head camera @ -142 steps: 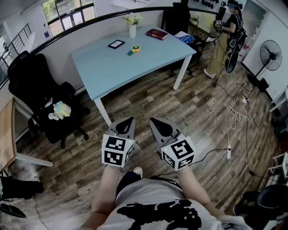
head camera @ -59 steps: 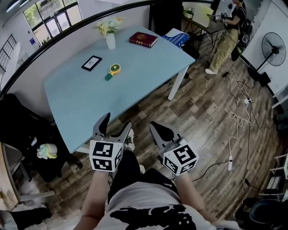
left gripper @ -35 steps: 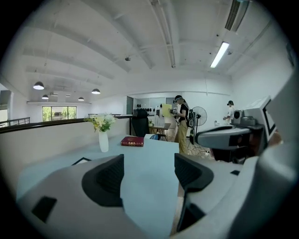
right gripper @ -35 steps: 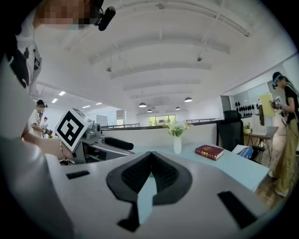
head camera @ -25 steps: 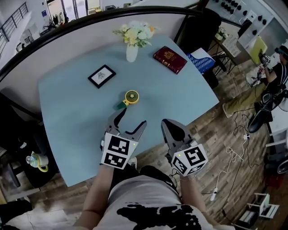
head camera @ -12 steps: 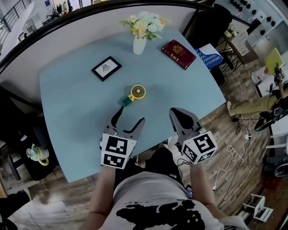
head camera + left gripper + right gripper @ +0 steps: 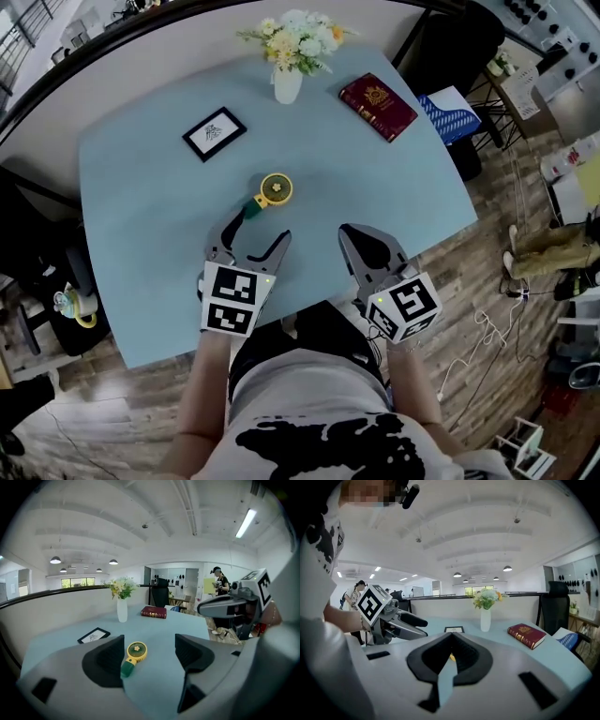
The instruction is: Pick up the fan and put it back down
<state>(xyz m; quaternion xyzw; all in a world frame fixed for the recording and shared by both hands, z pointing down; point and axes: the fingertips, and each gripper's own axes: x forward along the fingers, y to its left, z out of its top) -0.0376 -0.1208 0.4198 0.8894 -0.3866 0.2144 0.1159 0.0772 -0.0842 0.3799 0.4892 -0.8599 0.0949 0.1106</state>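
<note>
A small hand fan (image 7: 273, 188), yellow head and green handle, lies flat on the light blue table (image 7: 150, 234). My left gripper (image 7: 255, 234) hovers just short of the handle end, jaws open, nothing between them. In the left gripper view the fan (image 7: 135, 651) lies ahead, close to the left finger (image 7: 108, 660). My right gripper (image 7: 364, 242) hangs over the table's near edge to the right of the fan, jaws shut and empty. In the right gripper view the shut gripper (image 7: 451, 641) blocks most of the fan; only a yellow sliver shows.
A white vase with flowers (image 7: 288, 82), a red book (image 7: 378, 106) and a black-framed picture (image 7: 214, 133) stand farther back on the table. A black chair (image 7: 37, 272) is at the left. Wood floor with cables (image 7: 487, 319) lies right of the table.
I have walked from the open floor up to the table. Both grippers now reach over its near edge, and the open left gripper has come close to the fan's handle.
</note>
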